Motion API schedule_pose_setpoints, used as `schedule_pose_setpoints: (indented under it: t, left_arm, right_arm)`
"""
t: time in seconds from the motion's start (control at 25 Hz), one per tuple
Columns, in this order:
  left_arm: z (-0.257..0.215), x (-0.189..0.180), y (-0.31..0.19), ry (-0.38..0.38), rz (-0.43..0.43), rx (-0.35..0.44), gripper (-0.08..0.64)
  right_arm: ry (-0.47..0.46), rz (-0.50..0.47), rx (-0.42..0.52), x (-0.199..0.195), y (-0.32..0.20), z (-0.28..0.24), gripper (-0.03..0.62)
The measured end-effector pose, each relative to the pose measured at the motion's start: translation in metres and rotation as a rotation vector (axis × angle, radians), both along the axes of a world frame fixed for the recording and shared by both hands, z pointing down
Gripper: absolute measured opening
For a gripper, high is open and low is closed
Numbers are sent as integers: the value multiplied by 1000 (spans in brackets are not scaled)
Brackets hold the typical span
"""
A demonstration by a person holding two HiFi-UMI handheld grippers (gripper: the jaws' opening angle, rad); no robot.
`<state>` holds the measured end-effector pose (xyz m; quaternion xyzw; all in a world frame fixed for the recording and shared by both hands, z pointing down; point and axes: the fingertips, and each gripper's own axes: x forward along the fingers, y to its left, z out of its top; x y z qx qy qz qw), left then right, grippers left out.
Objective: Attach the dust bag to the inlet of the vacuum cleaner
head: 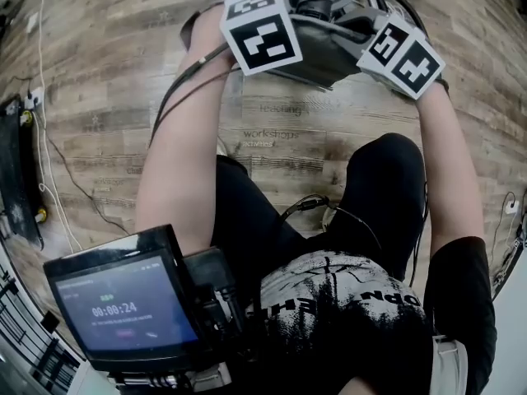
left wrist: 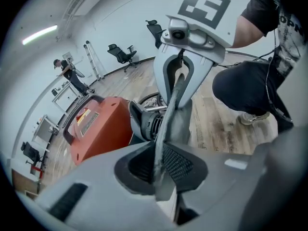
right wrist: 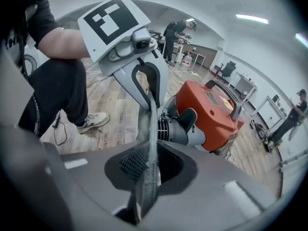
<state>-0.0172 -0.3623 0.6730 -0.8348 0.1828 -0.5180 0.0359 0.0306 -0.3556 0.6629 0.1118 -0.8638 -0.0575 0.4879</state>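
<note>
Grid-textured tool pads (left wrist: 178, 164), thin fabric bag (left wrist: 179, 124)

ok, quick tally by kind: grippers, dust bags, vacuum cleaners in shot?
dust bag: 1, grey
vacuum cleaner: 1, orange
grippers: 2, left gripper and right gripper, each shut on the bag
total: 4

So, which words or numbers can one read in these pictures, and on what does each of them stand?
"workshops": printed on the wooden floor.
"00:00:24": on the small screen; its other lines are too small.
Floor line above "workshops": too blurred to read.
Shirt print: upside down, not clearly readable.
Label on the orange vacuum cleaner: too small.
Marker cubes: black squares only, no letters.
</note>
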Motion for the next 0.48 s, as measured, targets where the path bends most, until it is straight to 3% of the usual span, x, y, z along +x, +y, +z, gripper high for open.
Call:
schedule_pose_setpoints:
  t: [0.2,0.48]
  left_arm:
    - [-6,2,-3,-10,3,28,48]
    - [10,-9,6,42,-53,-95,37]
  right_arm:
    - [26,-3,-3,3,1,1,46]
    - [97,-61,83,-11,-2,-11,41]
